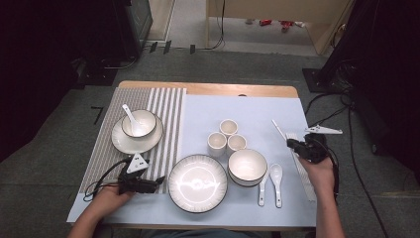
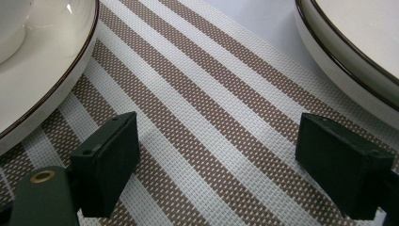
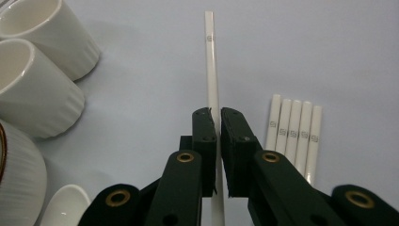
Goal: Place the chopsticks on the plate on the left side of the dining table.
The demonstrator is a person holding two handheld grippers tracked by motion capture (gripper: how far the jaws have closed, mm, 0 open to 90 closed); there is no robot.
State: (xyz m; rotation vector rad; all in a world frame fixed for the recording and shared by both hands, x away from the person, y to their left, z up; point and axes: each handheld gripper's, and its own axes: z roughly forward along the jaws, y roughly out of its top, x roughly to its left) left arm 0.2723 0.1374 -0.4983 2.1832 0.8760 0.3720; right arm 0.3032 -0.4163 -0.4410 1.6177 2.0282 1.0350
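My right gripper (image 1: 296, 146) is at the right side of the table, shut on a single white chopstick (image 1: 278, 130). In the right gripper view the chopstick (image 3: 211, 61) runs straight out between the closed jaws of my right gripper (image 3: 218, 117), above the pale blue cloth. Several more white chopsticks (image 3: 294, 122) lie side by side on the cloth to its right. My left gripper (image 1: 157, 181) rests at the front left on the striped placemat (image 2: 207, 94). In its own view my left gripper (image 2: 219, 155) is open with nothing between the jaws.
A large plate (image 1: 197, 183) sits front centre, with a bowl (image 1: 247, 166) and two spoons (image 1: 276, 183) to its right. Three cups (image 1: 228, 136) stand behind them. A bowl with a spoon sits on a plate (image 1: 119, 141) on the placemat.
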